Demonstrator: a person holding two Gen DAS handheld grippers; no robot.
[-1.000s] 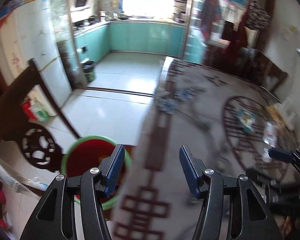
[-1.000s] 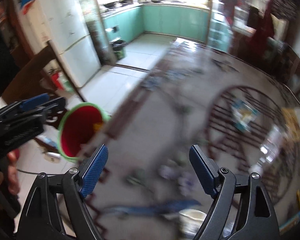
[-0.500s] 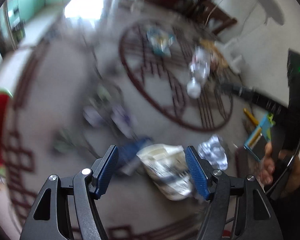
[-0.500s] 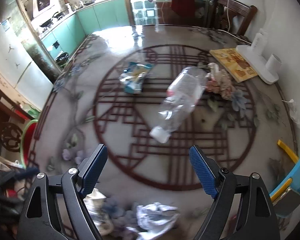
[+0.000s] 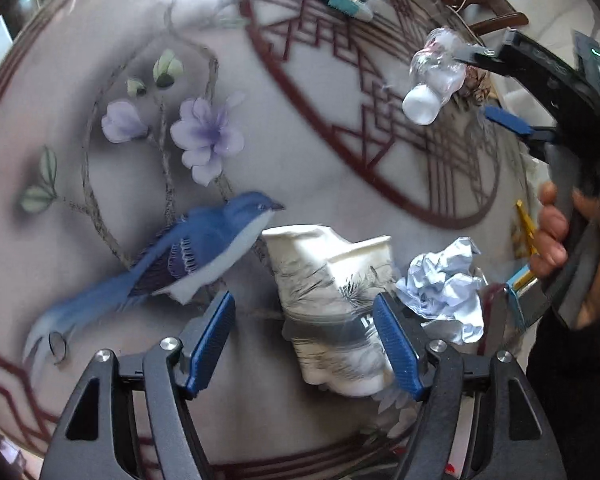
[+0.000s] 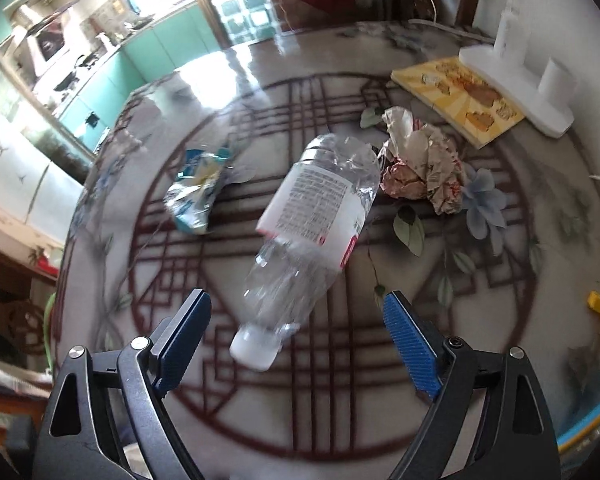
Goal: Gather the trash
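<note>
Trash: we have a crushed paper cup (image 5: pixel 332 300), a crumpled paper ball (image 5: pixel 444 284), a clear plastic bottle (image 6: pixel 312 216), a snack wrapper (image 6: pixel 198 190) and a wad of printed paper (image 6: pixel 420 164), all on the patterned table (image 6: pixel 500 280).
Left view only: we see the cup at lower centre, lying between the spread fingers of our left gripper (image 5: pixel 304 344), nearer the right-hand finger, the paper ball just beside it at right; the painted blue bird (image 5: pixel 196 248) sits left of the cup.
Right view only: we get the printed wad beside the bottle's base, the yellow book (image 6: pixel 460 100) at upper right, and the kitchen beyond at upper left.
Change: half a second ago the cup was small and blurred; now we're in close, and the bottle has grown large in the right view.
Bottle axis: long axis runs lower left to upper right, white cap toward our right gripper (image 6: pixel 296 340).
Cup axis: rim toward the top of frame, base toward us.
Jaws: both pairs wide apart, gripping nothing.
</note>
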